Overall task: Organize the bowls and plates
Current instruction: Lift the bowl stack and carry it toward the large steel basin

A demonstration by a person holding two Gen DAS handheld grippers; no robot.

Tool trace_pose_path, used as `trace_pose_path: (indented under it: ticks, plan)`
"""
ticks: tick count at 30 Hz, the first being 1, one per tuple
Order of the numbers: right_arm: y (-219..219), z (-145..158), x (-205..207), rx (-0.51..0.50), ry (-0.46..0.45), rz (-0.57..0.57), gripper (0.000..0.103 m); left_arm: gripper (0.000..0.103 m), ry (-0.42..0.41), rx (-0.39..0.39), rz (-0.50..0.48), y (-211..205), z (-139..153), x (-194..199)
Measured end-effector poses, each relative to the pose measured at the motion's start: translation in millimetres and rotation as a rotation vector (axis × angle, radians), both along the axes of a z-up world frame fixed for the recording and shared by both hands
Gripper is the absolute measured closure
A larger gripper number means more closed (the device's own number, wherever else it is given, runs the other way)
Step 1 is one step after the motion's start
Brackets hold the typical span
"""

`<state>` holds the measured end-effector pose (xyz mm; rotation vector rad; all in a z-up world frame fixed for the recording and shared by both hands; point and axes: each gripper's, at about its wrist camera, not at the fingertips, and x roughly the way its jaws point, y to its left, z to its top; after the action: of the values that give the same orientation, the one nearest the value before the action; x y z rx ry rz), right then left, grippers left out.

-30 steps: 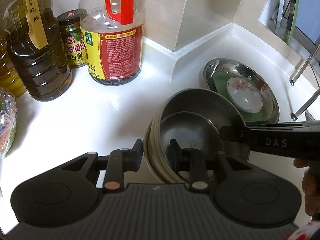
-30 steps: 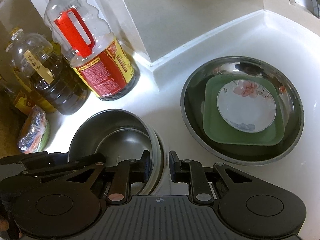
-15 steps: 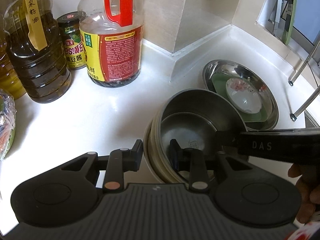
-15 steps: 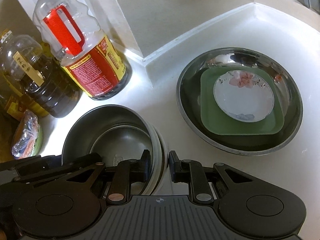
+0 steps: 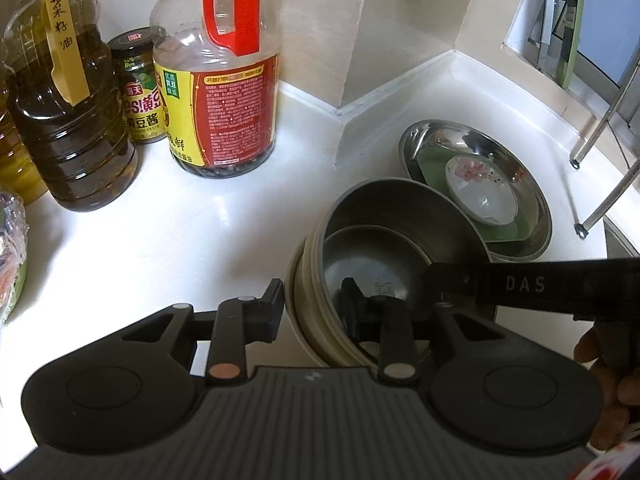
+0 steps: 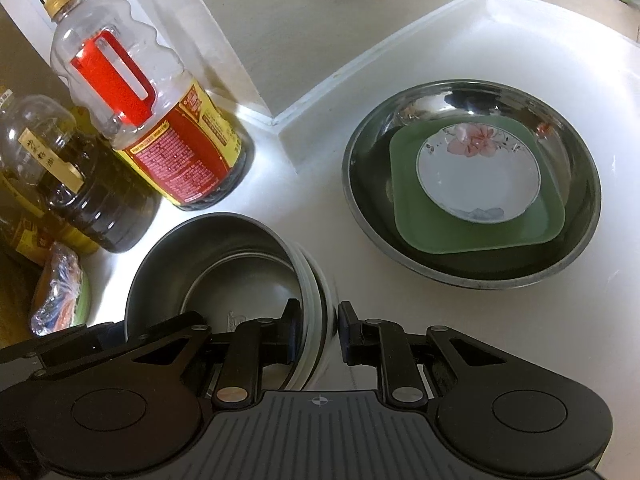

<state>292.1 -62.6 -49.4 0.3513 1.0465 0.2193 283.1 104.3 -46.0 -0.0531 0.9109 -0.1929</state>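
- A stack of nested bowls [image 5: 384, 248] is seen on the white countertop [image 5: 180, 240], with steel bowls inside and cream-coloured bowls beneath and around them
- The left gripper [image 5: 310, 300] is placed at the stack's left rim: one finger is seen outside the cream wall and the other inside the steel bowl, so the rim is straddled; the jaws are held apart, and whether the rim is actually pinched cannot be told
- The right gripper [image 6: 316, 320] is placed at the stack's right rim in the same manner, one finger inside the steel bowl and one outside the white outer wall; a visible gap is left beside the outer finger, so the jaws are apart and contact cannot be confirmed
- In the left wrist view, the right gripper's black body marked "DAS" is seen reaching across the stack from the right
- A wide steel basin [image 6: 472, 276] is set just beside the stack, toward the counter's corner
- Inside the basin a green square plate [image 6: 480, 236] is laid, and on it a small white dish with a pink flower pattern [image 6: 476, 172] is rested
- A clear bottle with a red handle and red-yellow label [image 5: 218, 80] is stood near the wall, left of the stack
- A dark oil bottle with a yellow handwritten tag [image 5: 60, 112] is stood beside it, with a green-labelled jar [image 5: 138, 88] between and behind them
- A plastic-wrapped item [image 6: 60, 288] is seen at the far left edge
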Motion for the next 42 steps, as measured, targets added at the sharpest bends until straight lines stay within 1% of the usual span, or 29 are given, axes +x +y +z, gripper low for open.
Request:
trace_pose_path:
  ticks: [7,16,24,31,35,38,42]
  plan:
    - [4,2,0,-0.018,-0.008,-0.009,0.084,0.074,-0.003,0.011,-0.016,-2,1,1]
    - [8,3,-5,-0.04,-0.033,-0.023,0.085,0.075,-0.013,0.0,-0.027,-1,0,-1]
    - [7,3,-8,-0.045,-0.033,-0.04,0.087,0.075,-0.012,-0.001,-0.042,-1,2,0]
    - [6,7,-4,-0.046,-0.046,-0.018,0.087,0.075,-0.021,0.001,-0.022,-2,8,1]
    - [6,11,0,-0.04,-0.053,0.002,0.088,0.075,-0.032,0.011,-0.002,-3,16,1]
    - [6,15,4,-0.042,-0.063,0.017,0.088,0.075,-0.038,0.002,0.013,-1,22,4]
    - [0,23,9,-0.039,-0.074,0.02,0.088,0.075,-0.051,0.003,0.014,-5,29,7]
